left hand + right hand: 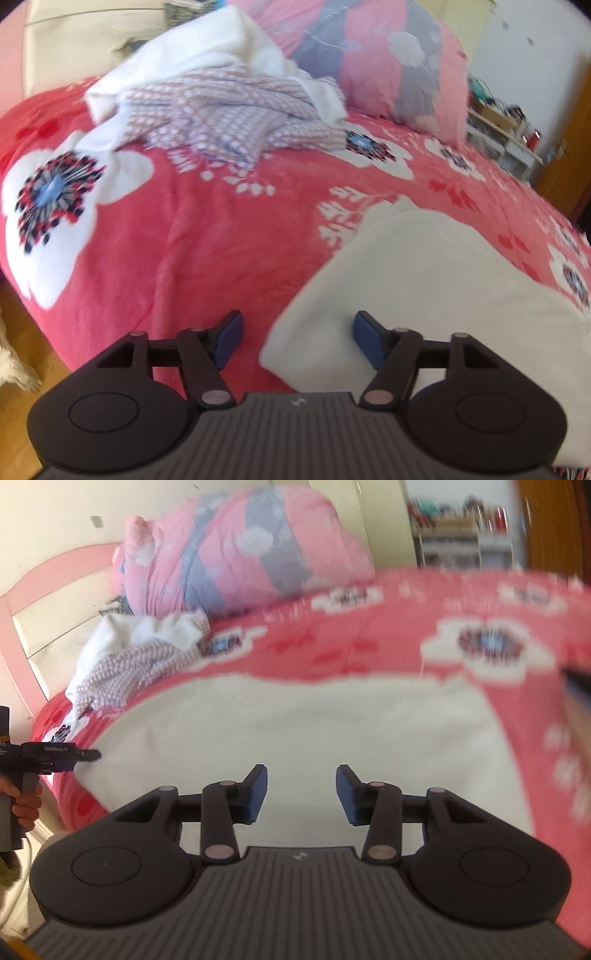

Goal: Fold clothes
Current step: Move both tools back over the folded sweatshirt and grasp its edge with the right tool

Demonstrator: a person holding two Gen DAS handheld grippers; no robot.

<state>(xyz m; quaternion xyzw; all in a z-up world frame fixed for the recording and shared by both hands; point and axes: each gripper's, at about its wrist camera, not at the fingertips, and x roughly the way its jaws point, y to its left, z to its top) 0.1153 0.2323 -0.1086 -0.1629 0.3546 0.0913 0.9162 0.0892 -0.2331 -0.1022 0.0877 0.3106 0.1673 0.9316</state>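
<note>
A cream-white garment (436, 280) lies flat on the red flowered bedspread (184, 251), its left edge under my left gripper (297, 334), which is open with nothing between its blue pads. In the right wrist view the same cream garment (314, 731) spreads wide beneath my right gripper (301, 794), also open and empty. The left gripper (86, 754) shows at the far left, held by a hand (26, 805), tips at the garment's edge. A crumpled pile of a checked garment (229, 118) and white cloth (192, 55) sits further back.
A rolled pink and grey quilt (388, 62) lies at the head of the bed, against the pink headboard (44, 579). A shelf with small items (506, 133) stands by the wall to the right. Wooden floor (26, 339) shows past the bed's left edge.
</note>
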